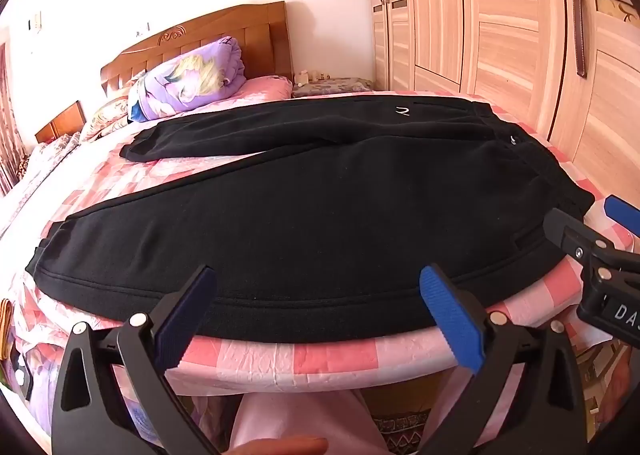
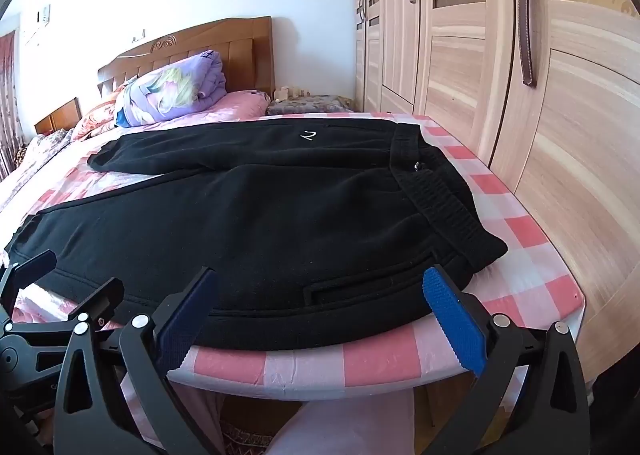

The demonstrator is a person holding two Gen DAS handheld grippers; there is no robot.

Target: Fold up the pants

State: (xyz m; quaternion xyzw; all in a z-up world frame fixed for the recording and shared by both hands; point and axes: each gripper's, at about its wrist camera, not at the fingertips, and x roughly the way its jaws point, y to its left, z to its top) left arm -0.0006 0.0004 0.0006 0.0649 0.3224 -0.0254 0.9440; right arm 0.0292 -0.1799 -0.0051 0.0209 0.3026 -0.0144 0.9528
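Black sweatpants (image 1: 320,215) lie spread flat on the pink checked bed (image 1: 280,359), waistband to the right, legs to the left, the far leg angled away. In the right wrist view the pants (image 2: 260,223) show their ribbed waistband (image 2: 440,199) and a side pocket. My left gripper (image 1: 320,295) is open at the near hem of the closer leg, holding nothing. My right gripper (image 2: 320,295) is open at the near edge by the hip and pocket, empty. It also shows at the right in the left wrist view (image 1: 592,231).
A folded purple quilt (image 1: 192,79) and pillows lie by the wooden headboard (image 1: 224,31). A wooden wardrobe (image 1: 520,35) stands close along the bed's right side. A small nightstand (image 2: 312,103) sits in the far corner. The person's legs are below the bed edge.
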